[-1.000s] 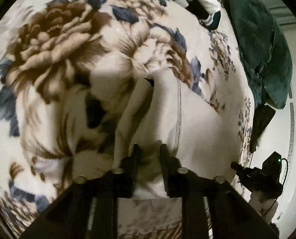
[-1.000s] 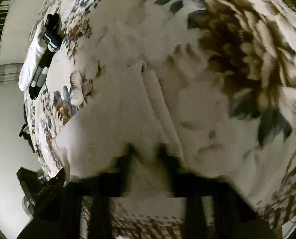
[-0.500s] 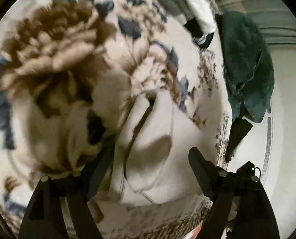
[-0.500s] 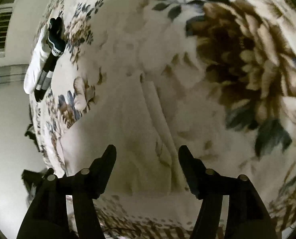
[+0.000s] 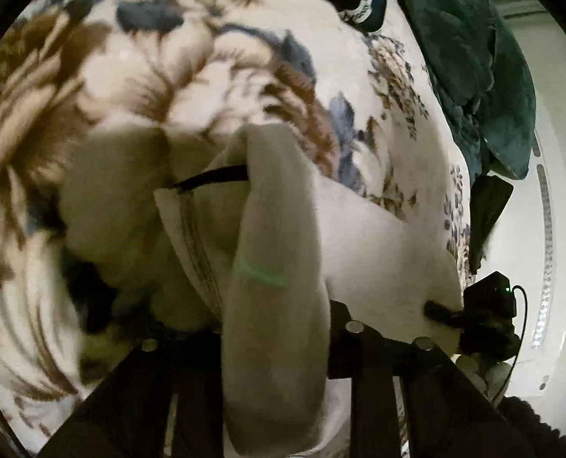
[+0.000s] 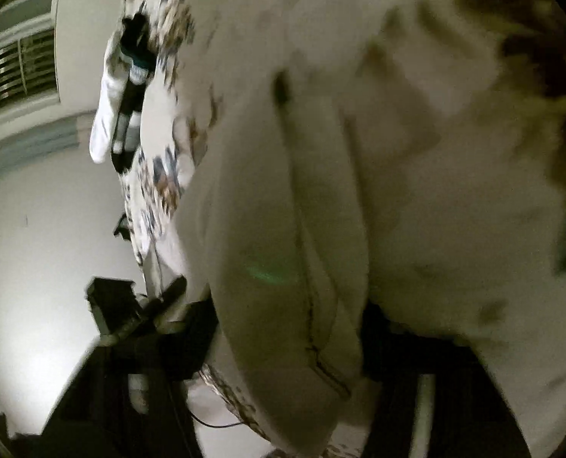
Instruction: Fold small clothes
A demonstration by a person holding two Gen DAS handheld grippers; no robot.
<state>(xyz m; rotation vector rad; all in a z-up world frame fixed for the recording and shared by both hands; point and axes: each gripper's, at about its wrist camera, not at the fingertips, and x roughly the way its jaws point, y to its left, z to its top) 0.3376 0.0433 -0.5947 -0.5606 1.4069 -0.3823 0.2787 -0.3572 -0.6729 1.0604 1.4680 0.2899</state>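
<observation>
A small cream-white garment (image 5: pixel 275 236) lies on a floral blanket (image 5: pixel 92 76). In the left wrist view a thick fold of it rises between the fingers of my left gripper (image 5: pixel 275 328) and hides the fingertips; the jaws look spread around the cloth. In the right wrist view the same garment (image 6: pixel 283 248) bulges up between the fingers of my right gripper (image 6: pixel 290 328), covering the tips. Both views are blurred. The other gripper's black body (image 5: pixel 481 313) shows at the garment's far edge.
A dark green blanket (image 5: pixel 473 57) is heaped at the bed's far right edge. White and black socks (image 6: pixel 123 107) lie near the bed's edge in the right wrist view. A pale wall and a window blind (image 6: pixel 16 68) lie beyond.
Both grippers released the garment and opened half a second ago. Now both have pushed in low, and a fold of the cloth is bunched up between each pair of fingers.
</observation>
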